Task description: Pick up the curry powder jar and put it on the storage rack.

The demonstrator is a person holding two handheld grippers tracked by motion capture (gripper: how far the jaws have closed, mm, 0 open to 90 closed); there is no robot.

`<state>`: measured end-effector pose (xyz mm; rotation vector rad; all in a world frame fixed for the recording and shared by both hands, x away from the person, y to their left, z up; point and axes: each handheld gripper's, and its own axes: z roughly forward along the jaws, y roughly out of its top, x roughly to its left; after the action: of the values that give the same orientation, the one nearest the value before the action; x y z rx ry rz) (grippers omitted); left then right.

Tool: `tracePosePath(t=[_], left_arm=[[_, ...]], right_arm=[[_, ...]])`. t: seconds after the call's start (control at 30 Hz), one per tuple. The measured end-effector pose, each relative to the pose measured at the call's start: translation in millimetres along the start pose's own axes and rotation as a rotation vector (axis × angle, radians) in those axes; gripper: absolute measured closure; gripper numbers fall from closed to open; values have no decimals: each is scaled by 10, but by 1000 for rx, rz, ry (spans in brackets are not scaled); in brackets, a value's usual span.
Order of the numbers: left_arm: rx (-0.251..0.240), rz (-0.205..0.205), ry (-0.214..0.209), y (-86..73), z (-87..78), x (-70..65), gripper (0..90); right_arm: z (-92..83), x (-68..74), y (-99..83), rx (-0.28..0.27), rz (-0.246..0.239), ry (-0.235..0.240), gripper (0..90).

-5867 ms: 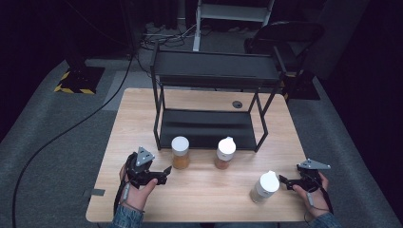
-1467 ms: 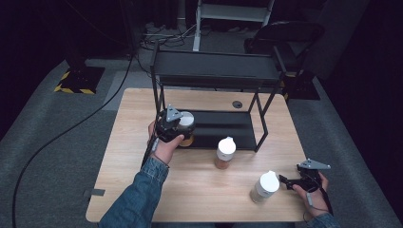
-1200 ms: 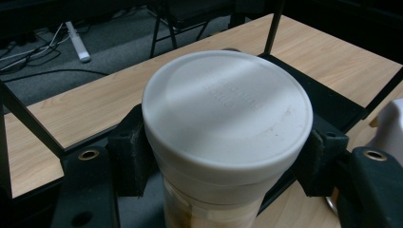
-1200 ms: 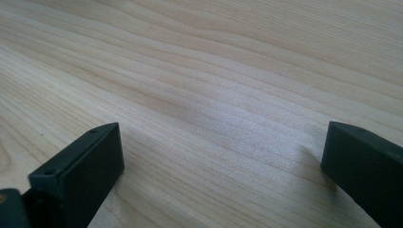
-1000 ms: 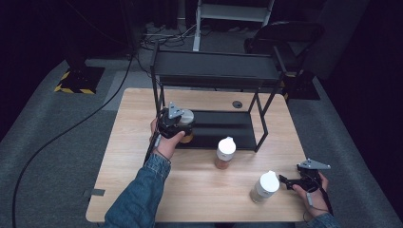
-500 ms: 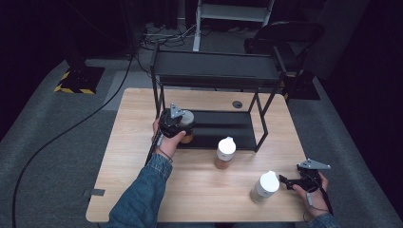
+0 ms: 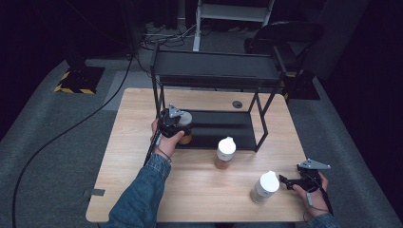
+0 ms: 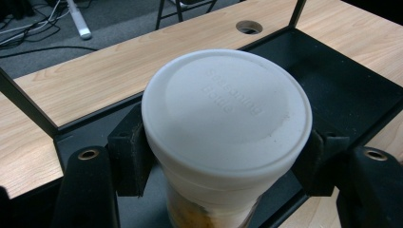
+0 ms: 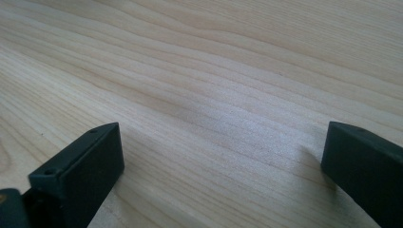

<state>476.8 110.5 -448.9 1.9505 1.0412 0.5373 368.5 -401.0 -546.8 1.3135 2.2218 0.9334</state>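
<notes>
jar point(image 8: 227, 123), white lid, amber contents

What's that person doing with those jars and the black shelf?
A person holds a gripper in each hand at a wooden table. The left gripper is shut on a white-lidded jar, holding it at the lower level of the black shelf rack. Two more white-lidded jars wait on the table: one just in front of the rack, another close to the right gripper. That gripper's jaws stand open over bare wood, holding nothing.
</notes>
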Motion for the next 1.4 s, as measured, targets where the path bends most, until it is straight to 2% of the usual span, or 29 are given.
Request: tracePosePath(t=[0.1,0.2,0.3,0.47,0.53,0.7,0.93,1.2,1.4], left_arm=[[-3,-3,-1,0,2,2,330],[-36,-26,7,23,-32,1,244],[-67,-21,9,54,-102,8,194],[-90,-17,3,84,-227,39,190],[-95,-4,-3,95,-292,41,190],[-113,-1,-23,113,-427,17,183],[-125,12,-23,104,-616,-22,148],[-133,37,-29,50,-862,-66,118],[-140,31,-27,-47,-993,-72,96]], right_arm=[[0,0,0,0,0,0,4],[0,0,0,0,0,0,4],[0,0,0,0,0,0,4],[0,0,0,0,0,0,4],[0,0,1,1,0,0,3],[0,-1,1,1,0,0,4],[0,-1,1,1,0,0,4],[0,-1,2,1,-1,0,4],[1,-1,2,2,-1,0,4]])
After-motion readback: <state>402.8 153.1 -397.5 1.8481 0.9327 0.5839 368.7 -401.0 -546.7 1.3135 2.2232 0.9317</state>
